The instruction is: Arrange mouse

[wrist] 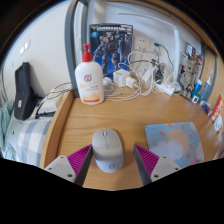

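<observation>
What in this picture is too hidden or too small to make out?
All in the gripper view:
- Mouse: its near end is cut off between the open fingers of the hand-held gripper.
- Pump bottle: label print too small to read.
- Mouse pad: its pattern is blurred.
- Cables behind: tangled, their ends hidden.

The mouse (108,149) looks like matt grey plastic with a smooth shell, resting on a table (120,115) of warm, lightly glossy wood. The pump bottle (90,77) is smooth white plastic with a printed label, and the mouse pad (172,142) shows a flat, faintly shiny printed surface.
</observation>
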`<state>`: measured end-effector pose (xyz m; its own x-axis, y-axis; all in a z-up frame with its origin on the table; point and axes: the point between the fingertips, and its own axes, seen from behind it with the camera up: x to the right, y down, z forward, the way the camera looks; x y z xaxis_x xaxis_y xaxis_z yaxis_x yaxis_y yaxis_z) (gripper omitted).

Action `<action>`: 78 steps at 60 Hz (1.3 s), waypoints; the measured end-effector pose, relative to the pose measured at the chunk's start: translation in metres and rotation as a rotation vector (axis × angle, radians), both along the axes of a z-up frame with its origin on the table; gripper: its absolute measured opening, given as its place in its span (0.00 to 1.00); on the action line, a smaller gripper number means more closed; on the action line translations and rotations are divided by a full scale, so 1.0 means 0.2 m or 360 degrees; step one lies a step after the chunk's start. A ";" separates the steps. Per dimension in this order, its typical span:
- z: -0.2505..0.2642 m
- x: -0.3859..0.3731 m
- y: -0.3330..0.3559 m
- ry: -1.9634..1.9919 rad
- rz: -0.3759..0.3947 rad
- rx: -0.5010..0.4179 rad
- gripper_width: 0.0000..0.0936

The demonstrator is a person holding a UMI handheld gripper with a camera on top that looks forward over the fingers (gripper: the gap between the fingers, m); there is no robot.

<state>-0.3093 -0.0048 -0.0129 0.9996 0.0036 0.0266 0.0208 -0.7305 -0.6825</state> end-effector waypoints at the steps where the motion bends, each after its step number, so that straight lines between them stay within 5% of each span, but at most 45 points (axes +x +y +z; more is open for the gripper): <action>1: 0.00 0.01 0.02 0.0000 -0.0011 -0.0002 0.86; 11: -0.01 0.06 0.14 0.0026 -0.0092 -0.0015 0.79; 17: -0.02 0.07 0.17 0.0054 -0.0129 -0.0022 0.62; 33: -0.02 0.08 0.16 0.0085 -0.0151 -0.0001 0.38; 49: -0.01 0.06 0.16 0.0032 0.0030 -0.0054 0.37; 69: 1.33 0.41 0.19 -0.0046 0.0129 0.0588 0.37; 78: 1.68 0.74 0.13 -0.0144 0.0111 0.0766 0.37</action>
<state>-0.1611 0.0210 0.3225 0.9911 0.0363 0.1283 0.1331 -0.3276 -0.9354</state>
